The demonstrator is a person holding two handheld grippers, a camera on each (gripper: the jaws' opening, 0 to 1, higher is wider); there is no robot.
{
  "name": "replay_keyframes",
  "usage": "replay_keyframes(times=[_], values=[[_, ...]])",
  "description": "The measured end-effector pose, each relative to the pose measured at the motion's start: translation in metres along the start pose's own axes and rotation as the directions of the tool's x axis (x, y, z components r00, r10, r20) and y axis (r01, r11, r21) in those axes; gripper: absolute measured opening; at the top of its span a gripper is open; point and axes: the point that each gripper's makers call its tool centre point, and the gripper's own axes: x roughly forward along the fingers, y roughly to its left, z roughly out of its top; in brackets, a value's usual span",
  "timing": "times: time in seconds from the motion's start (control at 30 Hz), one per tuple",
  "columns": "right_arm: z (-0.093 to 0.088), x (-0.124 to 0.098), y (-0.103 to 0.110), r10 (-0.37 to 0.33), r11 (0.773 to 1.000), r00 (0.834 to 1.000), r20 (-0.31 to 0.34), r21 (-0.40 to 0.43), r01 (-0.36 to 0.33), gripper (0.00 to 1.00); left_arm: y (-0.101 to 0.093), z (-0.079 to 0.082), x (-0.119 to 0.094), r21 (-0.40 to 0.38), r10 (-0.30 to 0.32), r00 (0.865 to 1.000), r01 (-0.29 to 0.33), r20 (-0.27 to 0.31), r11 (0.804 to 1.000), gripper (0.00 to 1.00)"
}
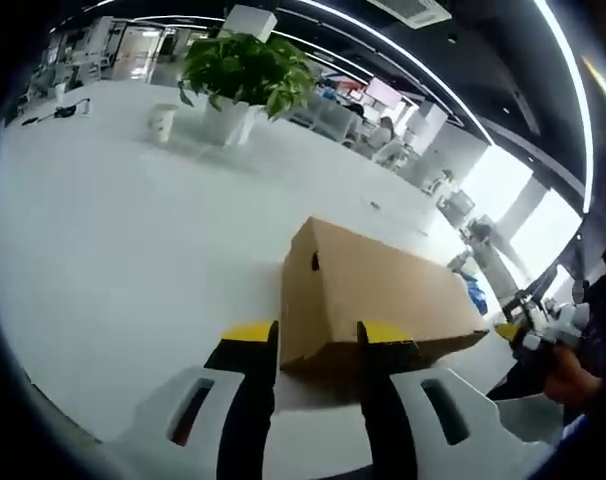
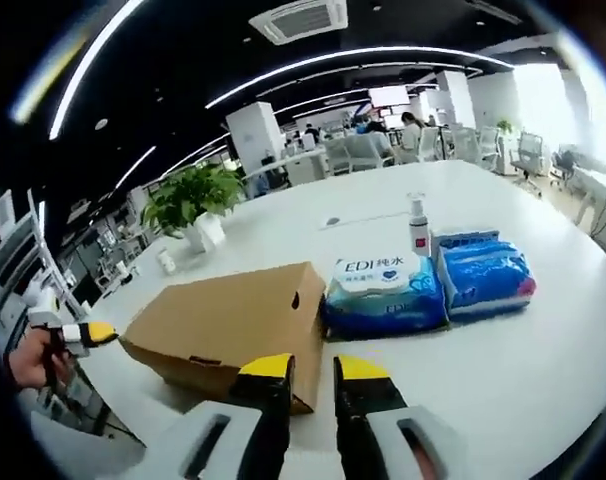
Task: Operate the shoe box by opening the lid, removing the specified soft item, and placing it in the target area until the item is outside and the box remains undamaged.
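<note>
Lying closed between both tongs (image 1: 318, 345), shoe box (image 1: 383, 295) on table (image 1: 123, 260).

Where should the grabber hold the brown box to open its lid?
Probably at the lid's lower front edge on the shoe box, near the corner by the right gripper. The closed lid overlaps the base there, leaving a lip to pinch and lift upward from the front.

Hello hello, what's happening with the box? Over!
Both grippers open, left gripper and right gripper each at an end of the shoe box. Lid shut. Wipe packs beside it.
</note>
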Motion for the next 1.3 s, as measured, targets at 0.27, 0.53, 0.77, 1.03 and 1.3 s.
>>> replay_keyframes(times=[0.27, 0.53, 0.77, 1.03, 1.3], values=[[-0.004, 0.015, 0.025, 0.098, 0.995, 0.995, -0.032, 0.014, -0.098, 0.37, -0.014, -0.001, 0.016, 0.012, -0.032, 0.999, 0.032, -0.031, 0.999, 0.43], [-0.038, 0.029, 0.028, 0.097, 0.995, 0.980, -0.174, 0.004, -0.098, 0.35, -0.009, -0.026, 0.028, 0.012, -0.018, 0.993, 0.020, -0.113, 1.000, 0.42], [-0.048, 0.033, 0.033, 0.134, 0.987, 0.975, -0.179, 0.109, -0.116, 0.27, -0.003, -0.039, 0.030, -0.031, -0.028, 0.991, 0.024, -0.133, 0.999, 0.38], [-0.048, 0.036, 0.033, 0.114, 0.993, 0.979, -0.168, 0.063, -0.105, 0.26, -0.004, -0.036, 0.030, 0.014, -0.027, 0.991, 0.029, -0.128, 0.999, 0.36], [-0.040, 0.055, 0.040, 0.133, 0.990, 0.969, -0.208, 0.065, -0.122, 0.26, 0.004, -0.021, 0.039, 0.043, -0.026, 0.989, 0.033, -0.148, 0.999, 0.36]])
